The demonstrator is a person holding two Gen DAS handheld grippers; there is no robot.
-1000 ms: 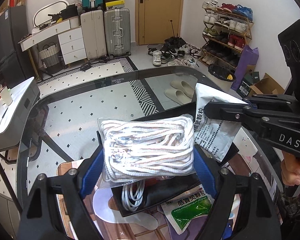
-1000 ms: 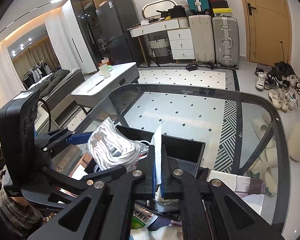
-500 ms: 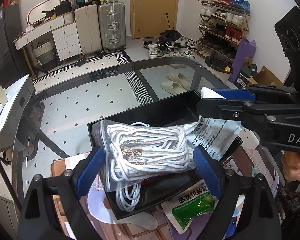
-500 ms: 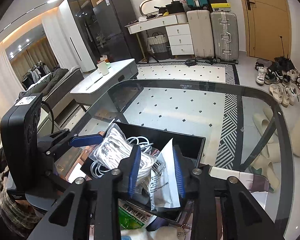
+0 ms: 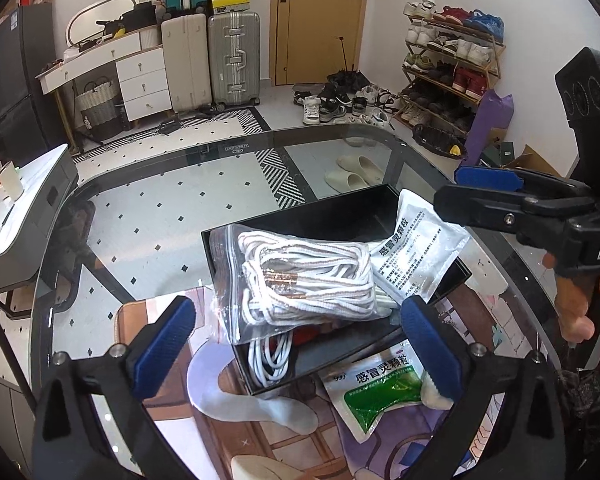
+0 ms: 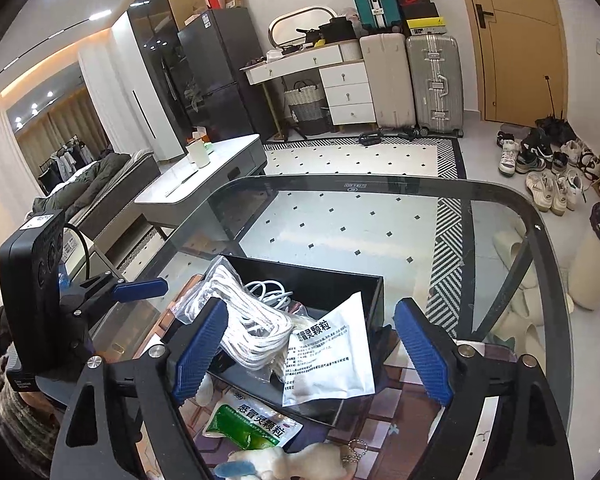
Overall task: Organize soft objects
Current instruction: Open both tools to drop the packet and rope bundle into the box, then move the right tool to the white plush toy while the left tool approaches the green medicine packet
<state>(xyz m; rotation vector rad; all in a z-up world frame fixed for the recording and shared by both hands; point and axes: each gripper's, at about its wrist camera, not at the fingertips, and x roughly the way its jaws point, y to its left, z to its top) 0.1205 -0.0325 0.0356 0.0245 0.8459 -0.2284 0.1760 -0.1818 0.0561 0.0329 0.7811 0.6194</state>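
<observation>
A black box (image 5: 340, 216) stands on the glass table (image 5: 160, 208). A clear zip bag of white laces (image 5: 300, 276) lies across the box, on top of a coiled white cable (image 5: 270, 356). A white printed sachet (image 5: 416, 252) leans on the box's right wall. My left gripper (image 5: 296, 328) hangs just over the bag; its jaws are opening, with both pads off the plastic. My right gripper (image 6: 310, 332) is also opening, and the white sachet (image 6: 328, 356) lies loose between its pads beside the bag of laces (image 6: 252, 320). In the left wrist view the right gripper (image 5: 468, 192) reaches in from the right.
A green and white sachet (image 5: 380, 384) and a white sock (image 5: 252, 400) lie on a patterned mat in front of the box. A pale plush toy (image 6: 268, 464) sits at the near edge. Behind the box the glass runs on to its curved rim.
Both grippers opened. The left let the bag of laces drop onto the box; the right, shut on the white sachet before, released it against the box wall.
</observation>
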